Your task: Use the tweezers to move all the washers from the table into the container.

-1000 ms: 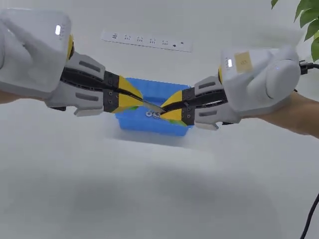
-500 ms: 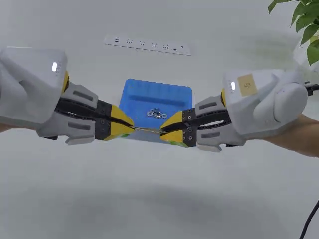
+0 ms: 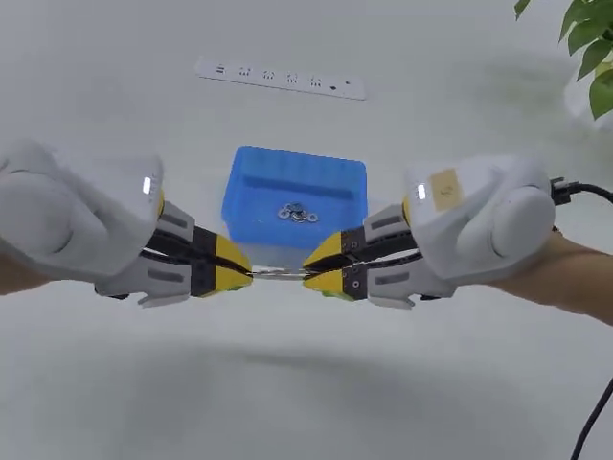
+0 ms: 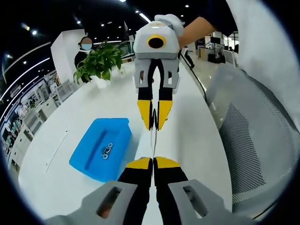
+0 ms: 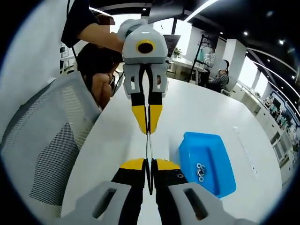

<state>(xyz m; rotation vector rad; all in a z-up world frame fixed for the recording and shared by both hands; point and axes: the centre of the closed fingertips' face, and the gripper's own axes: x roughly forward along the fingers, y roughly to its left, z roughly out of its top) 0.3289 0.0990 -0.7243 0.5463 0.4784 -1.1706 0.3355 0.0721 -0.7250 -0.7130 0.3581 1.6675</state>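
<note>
Left tongs (image 3: 241, 275) and right tongs (image 3: 314, 274) face tip to tip, each pinched narrow on one end of the tweezers (image 3: 278, 274), which span the gap level, just in front of the blue container (image 3: 251, 182); the washers (image 3: 298, 213) lie clustered inside it; no loose washer is visible on the surface (image 3: 287, 383), so the task appears nearly done. For a clean hand-over or set-down, one pair should loosen only when the other's pinch is secure, the tweezers held level and clear of the container wall. White surface, with a power strip (image 3: 281, 79) at the far edge and a plant (image 3: 589, 48) at the right; open-plan office beyond, a mesh chair (image 4: 243, 140) alongside.
</note>
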